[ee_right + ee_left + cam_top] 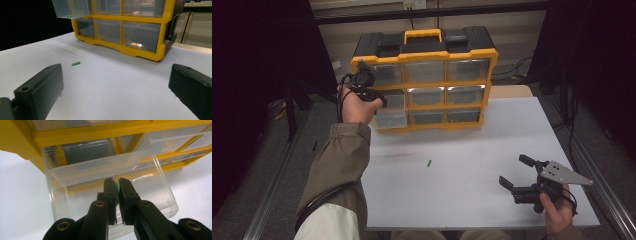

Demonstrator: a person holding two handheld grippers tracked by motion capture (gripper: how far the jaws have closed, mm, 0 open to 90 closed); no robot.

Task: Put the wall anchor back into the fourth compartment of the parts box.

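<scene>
A yellow drawer cabinet (424, 85) with clear drawers stands at the far side of the white table (492, 130). The middle drawer (390, 119) of its left column is pulled out. My left gripper (382, 101) hovers over that drawer. In the left gripper view the left gripper (117, 181) is shut on a small green piece (116, 188) just above the open drawer (100, 167). Another small green piece (429, 162) lies loose on the table. My right gripper (512, 170) rests open near the front right of the table and holds nothing. In the right gripper view the right gripper (116, 68) faces the loose green piece (76, 63) and the cabinet (140, 52).
The table's front and right edges lie close to my right hand. Dark floor, cables and metal rails surround the table. A bench runs behind the cabinet.
</scene>
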